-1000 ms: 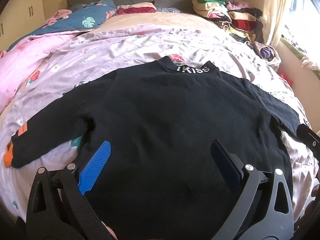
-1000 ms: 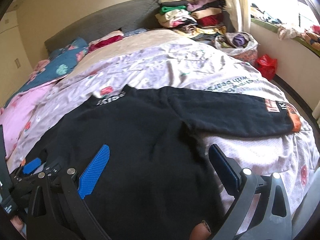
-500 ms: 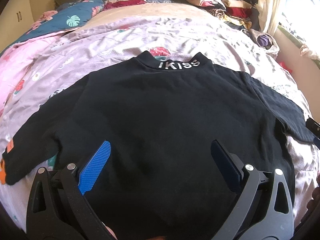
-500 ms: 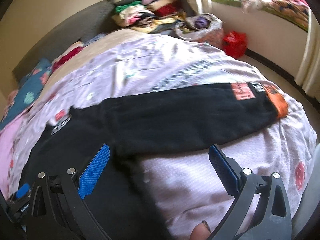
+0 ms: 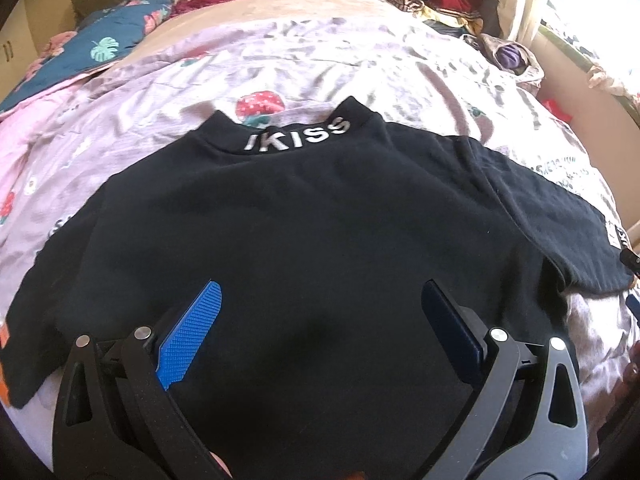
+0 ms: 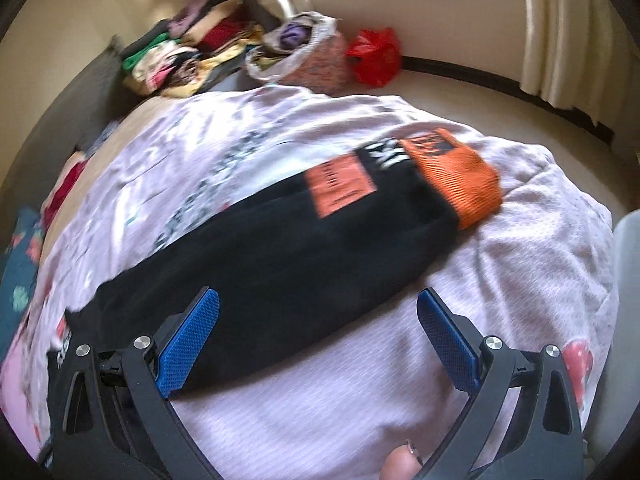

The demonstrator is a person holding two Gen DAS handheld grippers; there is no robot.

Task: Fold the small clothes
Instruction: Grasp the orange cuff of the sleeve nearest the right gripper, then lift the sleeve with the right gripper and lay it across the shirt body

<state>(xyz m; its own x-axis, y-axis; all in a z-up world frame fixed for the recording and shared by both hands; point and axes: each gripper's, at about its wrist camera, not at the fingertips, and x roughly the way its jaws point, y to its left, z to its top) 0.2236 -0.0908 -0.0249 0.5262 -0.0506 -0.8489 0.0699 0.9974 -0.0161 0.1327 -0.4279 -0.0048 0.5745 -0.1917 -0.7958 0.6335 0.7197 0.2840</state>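
A black sweatshirt [image 5: 320, 240] lies spread flat on the bed, its collar with white letters [image 5: 300, 140] at the far side. My left gripper [image 5: 320, 316] hovers open over the sweatshirt's lower body, nothing between its blue pads. In the right wrist view the right sleeve [image 6: 280, 252] stretches across the sheet and ends in an orange cuff [image 6: 460, 180] beside an orange patch [image 6: 340, 188]. My right gripper [image 6: 316, 328] is open above the sleeve's lower edge, holding nothing.
The bed has a pale purple patterned sheet [image 5: 360, 60]. A stack of folded clothes [image 6: 192, 56] sits at the headboard corner. A bag of clothes [image 6: 304, 52] and a red bag [image 6: 376, 56] stand on the floor by the curtain [image 6: 560, 28].
My left gripper has moved forward over the sweatshirt's body. My right gripper has swung right along the sleeve, bringing the orange cuff closer. Both stayed open.
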